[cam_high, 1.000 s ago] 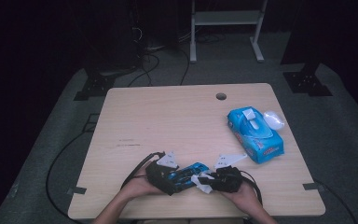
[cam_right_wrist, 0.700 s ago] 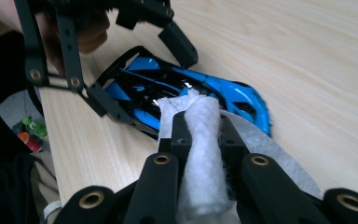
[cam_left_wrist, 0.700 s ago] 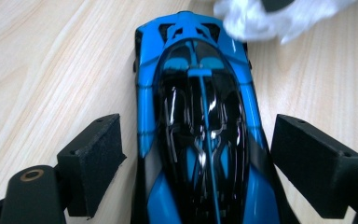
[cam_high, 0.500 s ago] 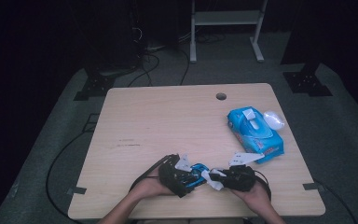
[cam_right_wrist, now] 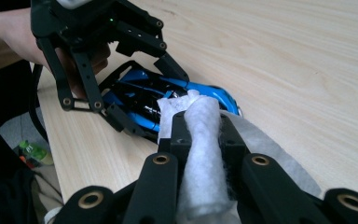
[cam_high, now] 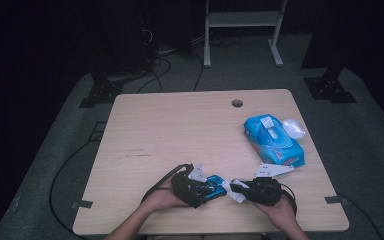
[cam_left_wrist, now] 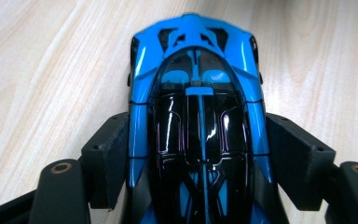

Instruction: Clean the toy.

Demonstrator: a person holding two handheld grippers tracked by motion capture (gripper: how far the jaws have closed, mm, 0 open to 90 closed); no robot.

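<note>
A blue and black toy car [cam_left_wrist: 198,116] lies on the wooden table [cam_high: 180,125] near its front edge. My left gripper [cam_left_wrist: 200,149] has it between its jaws. The jaws have just been closing, and their pads [cam_left_wrist: 109,154] now press on both flanks of the car. In the high view the car [cam_high: 214,181] sits between the two hands. My right gripper [cam_right_wrist: 200,130] is shut on a rolled white wipe [cam_right_wrist: 203,154], whose tip rests against the car's [cam_right_wrist: 135,100] bodywork. From above, the right gripper [cam_high: 237,189] points left at the car.
A blue pack of wipes [cam_high: 274,141] with a white flap lies at the right of the table, with a clear lid [cam_high: 294,128] beside it. A cable hole [cam_high: 237,103] sits near the far edge. Cables trail off the front left corner.
Both hands have shifted a little to the right along the front edge. The right gripper carried the wipe with it, still at the car.
</note>
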